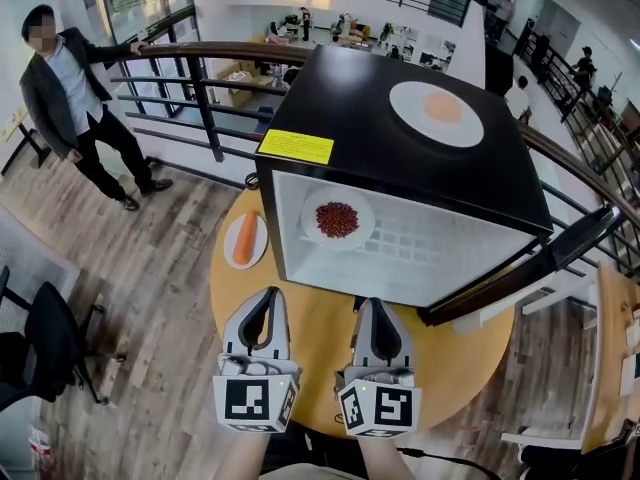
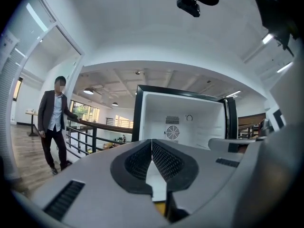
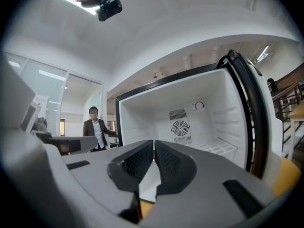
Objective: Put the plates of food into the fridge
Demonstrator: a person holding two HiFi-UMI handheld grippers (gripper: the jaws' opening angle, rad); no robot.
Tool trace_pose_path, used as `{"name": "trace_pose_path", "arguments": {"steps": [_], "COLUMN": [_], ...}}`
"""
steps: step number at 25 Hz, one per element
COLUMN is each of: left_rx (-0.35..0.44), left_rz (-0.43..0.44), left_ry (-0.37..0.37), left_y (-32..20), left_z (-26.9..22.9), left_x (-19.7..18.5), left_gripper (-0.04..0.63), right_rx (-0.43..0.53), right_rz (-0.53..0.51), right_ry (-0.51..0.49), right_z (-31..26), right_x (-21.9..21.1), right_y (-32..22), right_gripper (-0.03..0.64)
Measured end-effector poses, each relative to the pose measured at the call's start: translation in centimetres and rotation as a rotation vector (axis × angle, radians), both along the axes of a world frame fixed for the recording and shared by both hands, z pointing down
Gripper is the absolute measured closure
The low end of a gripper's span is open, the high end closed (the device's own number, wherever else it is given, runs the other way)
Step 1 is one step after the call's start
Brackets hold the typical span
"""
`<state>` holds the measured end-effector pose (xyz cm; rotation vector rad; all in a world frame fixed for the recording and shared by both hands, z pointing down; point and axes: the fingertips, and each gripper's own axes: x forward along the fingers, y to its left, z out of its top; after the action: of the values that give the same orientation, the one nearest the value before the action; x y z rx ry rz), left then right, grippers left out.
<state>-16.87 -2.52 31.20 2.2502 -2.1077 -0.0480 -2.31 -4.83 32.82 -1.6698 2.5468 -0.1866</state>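
Note:
A black mini fridge (image 1: 400,158) stands on the round wooden table (image 1: 320,338) with its door (image 1: 520,268) swung open to the right. A white plate of red beans (image 1: 338,218) lies inside it on the left. On the table left of the fridge lies a plate with a carrot (image 1: 245,239). Another plate, holding orange food (image 1: 436,112), rests on the fridge's top. My left gripper (image 1: 268,298) (image 2: 151,140) and right gripper (image 1: 373,306) (image 3: 154,141) hover side by side over the table's near part. Both are shut, hold nothing and point level at the open fridge (image 2: 183,120) (image 3: 190,118).
A person in a dark jacket (image 1: 75,98) (image 2: 53,120) stands at the far left beside a black railing (image 1: 200,88). A black chair (image 1: 45,343) is at the lower left, and a wooden chair (image 1: 610,348) at the right. The floor below the table is wood.

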Motion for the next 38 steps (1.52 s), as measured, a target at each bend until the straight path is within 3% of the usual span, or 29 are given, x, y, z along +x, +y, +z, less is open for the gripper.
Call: {"name": "trace_pose_path", "arguments": {"steps": [4,10,15,23,32,38], "left_rx": [-0.036,-0.082,-0.114,-0.144,-0.221,-0.271], "left_rz": [-0.081,-0.272,-0.346,-0.326,-0.171,-0.101], "left_ry": [0.002,-0.015,-0.003,0.067,0.168,0.289], "left_y": [1.8,6.1,8.4,6.6,-0.2,-3.7], "left_z": [1.0,2.3,3.2,5.6,8.9,11.7], "left_x": [-2.9,-8.6,-11.4,-15.2,-23.0,-28.0], "left_gripper": [0.588,0.588,0.588,0.587,0.586,0.588], "right_rx": [-0.027,-0.070,-0.104,-0.112,-0.182,-0.248], "right_rz": [-0.075,-0.218,-0.301,-0.291,-0.153,-0.098], "right_ry": [-0.024,-0.057,-0.065,0.002,0.045,0.100], "right_z": [0.9,2.4,3.2,4.7,7.4,10.6], "right_x": [-1.9,-5.5,-8.6,-12.1,-19.6,-24.3], "right_y": [0.5,1.3,1.9,0.6,-3.0,-6.0], "right_gripper": [0.595,0.595,0.595,0.595,0.595,0.595]}}
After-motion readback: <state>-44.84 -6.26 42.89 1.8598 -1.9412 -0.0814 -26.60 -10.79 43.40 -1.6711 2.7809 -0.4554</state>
